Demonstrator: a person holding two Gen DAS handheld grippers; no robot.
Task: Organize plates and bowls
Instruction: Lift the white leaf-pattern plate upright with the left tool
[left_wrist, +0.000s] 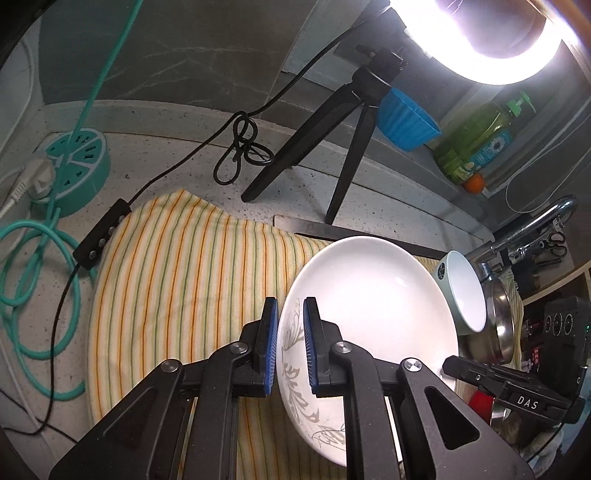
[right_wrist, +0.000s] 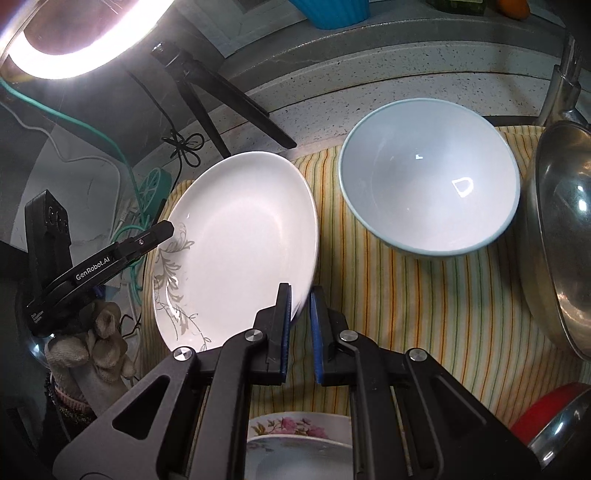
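ring light (left_wrist: 509, 40) blows out the top corner in both views, heavy fisheye warp, dark vignetted edges, rest pretty dim.

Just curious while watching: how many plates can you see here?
2. A white plate with a grey leaf pattern is held tilted over the striped cloth by both grippers. A flowered plate lies at the near edge, partly hidden; more could be stacked there.

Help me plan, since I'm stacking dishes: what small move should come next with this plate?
Probably keep the plate level and carry it toward the flowered plate near the right gripper. Both that one and the left gripper clamp opposite rims, the plate is off the striped cloth, and the bowl stands apart.
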